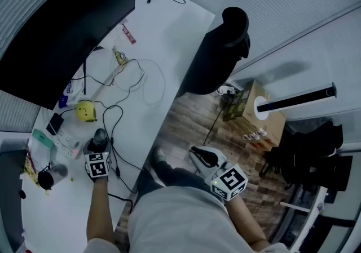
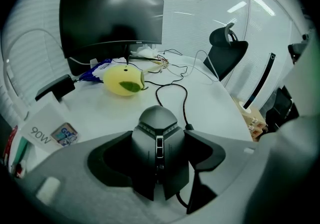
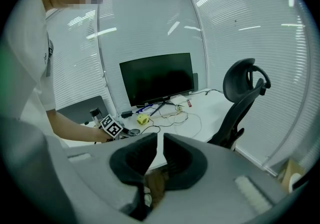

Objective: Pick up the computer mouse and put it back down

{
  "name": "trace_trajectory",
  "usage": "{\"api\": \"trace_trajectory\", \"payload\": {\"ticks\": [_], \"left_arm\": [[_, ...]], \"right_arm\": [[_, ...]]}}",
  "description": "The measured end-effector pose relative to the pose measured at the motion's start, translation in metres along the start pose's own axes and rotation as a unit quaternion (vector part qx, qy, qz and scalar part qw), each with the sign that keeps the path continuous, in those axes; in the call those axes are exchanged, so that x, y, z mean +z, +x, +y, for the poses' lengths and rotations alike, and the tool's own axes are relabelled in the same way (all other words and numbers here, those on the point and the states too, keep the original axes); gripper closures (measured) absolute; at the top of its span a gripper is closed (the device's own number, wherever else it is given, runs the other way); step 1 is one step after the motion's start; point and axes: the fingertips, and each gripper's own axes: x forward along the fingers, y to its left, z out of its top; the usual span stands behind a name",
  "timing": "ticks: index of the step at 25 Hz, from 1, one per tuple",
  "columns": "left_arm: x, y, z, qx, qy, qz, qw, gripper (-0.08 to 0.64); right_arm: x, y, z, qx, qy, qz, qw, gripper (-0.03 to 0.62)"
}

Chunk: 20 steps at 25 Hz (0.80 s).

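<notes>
A dark grey wired computer mouse point(image 2: 156, 123) sits between the jaws of my left gripper point(image 2: 159, 155), and the pads close against its sides. Its black cable runs away over the white desk point(image 2: 210, 103). In the head view the same mouse point(image 1: 100, 135) shows at the left gripper point(image 1: 100, 143), near the desk's front left part. I cannot tell whether the mouse rests on the desk or hangs just above it. My right gripper point(image 1: 198, 154) is held off the desk, over the floor by the person's lap. Its jaws point(image 3: 160, 143) stand almost together with nothing between them.
A large black monitor point(image 1: 56, 21) stands at the desk's left. A yellow round object point(image 1: 86, 111) and loose cables point(image 1: 141, 80) lie beyond the mouse, with a power strip point(image 1: 66, 141) to the left. A black office chair point(image 1: 220, 49) stands beside the desk, and a cardboard box point(image 1: 255, 112) sits on the floor.
</notes>
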Motion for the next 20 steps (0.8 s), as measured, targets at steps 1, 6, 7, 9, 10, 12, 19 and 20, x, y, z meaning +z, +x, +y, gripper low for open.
{"api": "trace_trajectory", "payload": {"ticks": [1,6,7,9,10,12,19,20], "left_arm": [[0.000,-0.001,0.000,-0.001,0.002,-0.001,1.0000,0.247],[0.007,-0.002,-0.003,-0.010,-0.001,-0.013,0.9999,0.231],[0.009,-0.003,-0.002,-0.010,-0.001,-0.016,0.9998,0.221],[0.014,-0.005,-0.002,-0.010,-0.002,-0.021,0.9997,0.213],[0.016,-0.006,-0.002,-0.009,-0.001,-0.024,0.9997,0.213],[0.019,-0.011,-0.003,-0.008,0.000,-0.027,0.9996,0.213],[0.031,-0.033,-0.012,-0.012,0.003,-0.045,0.9989,0.215],[0.033,-0.037,-0.014,-0.012,0.004,-0.049,0.9987,0.215]], "right_arm": [[0.001,0.000,0.000,0.000,0.000,-0.001,1.000,0.552],[0.004,0.004,0.001,0.006,-0.001,-0.002,1.000,0.552],[0.004,0.005,0.002,0.008,-0.001,-0.003,1.000,0.552],[0.005,0.007,0.004,0.014,-0.003,-0.004,1.000,0.552],[0.006,0.009,0.005,0.016,-0.004,-0.005,1.000,0.552],[0.008,0.011,0.007,0.022,-0.006,-0.007,1.000,0.552],[0.017,0.019,0.015,0.049,-0.019,-0.016,0.999,0.552],[0.018,0.020,0.016,0.053,-0.021,-0.018,0.998,0.552]]}}
